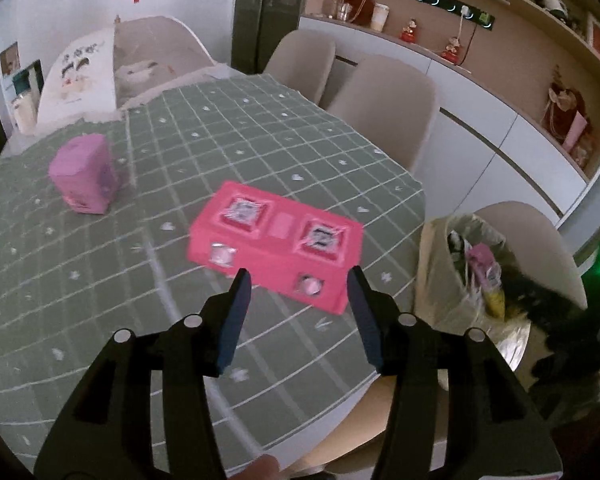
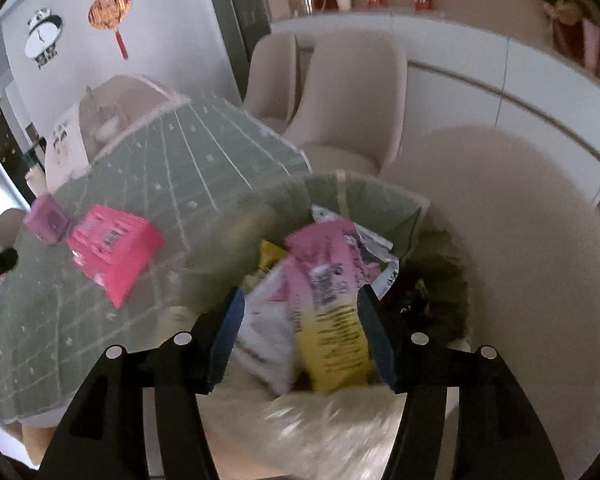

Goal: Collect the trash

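Observation:
A flat pink box [image 1: 276, 236] with two square windows on top lies on the green checked tablecloth [image 1: 220, 140]. My left gripper [image 1: 299, 276] hovers open just in front of it, with nothing between its fingers. A small purple carton [image 1: 84, 178] stands farther left. My right gripper [image 2: 301, 294] stands open over a translucent trash bag [image 2: 324, 432] beside the table. A pink and yellow wrapper [image 2: 332, 300] lies between its fingers on top of other wrappers in the bag. The pink box [image 2: 112, 248] and purple carton [image 2: 46, 220] also show at the left of the right wrist view.
The trash bag [image 1: 456, 280] sits on a beige chair [image 2: 520, 240] at the table's right edge. More beige chairs [image 1: 384, 108] line the far side. A mesh food cover [image 1: 156, 52] stands at the table's far end. White cabinets [image 1: 500, 152] run behind.

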Demonstrator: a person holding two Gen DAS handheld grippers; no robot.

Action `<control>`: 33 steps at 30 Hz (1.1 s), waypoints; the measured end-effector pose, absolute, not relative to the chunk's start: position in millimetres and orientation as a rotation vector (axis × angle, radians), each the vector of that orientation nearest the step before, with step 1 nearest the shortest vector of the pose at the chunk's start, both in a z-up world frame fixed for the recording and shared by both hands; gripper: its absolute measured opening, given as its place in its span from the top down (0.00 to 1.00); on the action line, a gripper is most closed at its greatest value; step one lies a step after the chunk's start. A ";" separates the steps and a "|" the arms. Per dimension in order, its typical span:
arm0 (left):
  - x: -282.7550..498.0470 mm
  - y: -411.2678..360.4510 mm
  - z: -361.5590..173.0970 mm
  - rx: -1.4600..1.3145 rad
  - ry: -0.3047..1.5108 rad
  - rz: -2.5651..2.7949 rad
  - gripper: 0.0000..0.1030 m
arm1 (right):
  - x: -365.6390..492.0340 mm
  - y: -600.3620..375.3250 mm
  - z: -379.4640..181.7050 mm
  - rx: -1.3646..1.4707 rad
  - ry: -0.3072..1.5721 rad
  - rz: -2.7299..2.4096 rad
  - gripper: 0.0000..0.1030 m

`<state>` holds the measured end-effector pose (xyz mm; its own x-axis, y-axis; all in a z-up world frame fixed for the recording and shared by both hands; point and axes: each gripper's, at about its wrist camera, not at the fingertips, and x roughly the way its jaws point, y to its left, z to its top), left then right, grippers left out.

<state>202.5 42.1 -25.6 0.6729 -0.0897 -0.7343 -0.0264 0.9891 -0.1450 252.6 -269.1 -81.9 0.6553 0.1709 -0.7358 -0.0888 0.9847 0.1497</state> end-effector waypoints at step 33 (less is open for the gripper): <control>-17.3 115.3 25.4 0.018 0.546 -0.151 0.54 | -22.5 -63.4 20.5 0.009 0.534 0.041 0.46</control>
<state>-17.3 115.3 25.4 0.8438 -0.1381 -0.5185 0.1475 0.9888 -0.0232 -22.5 -63.4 20.5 0.8600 0.0415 -0.5086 -0.0367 0.9991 0.0194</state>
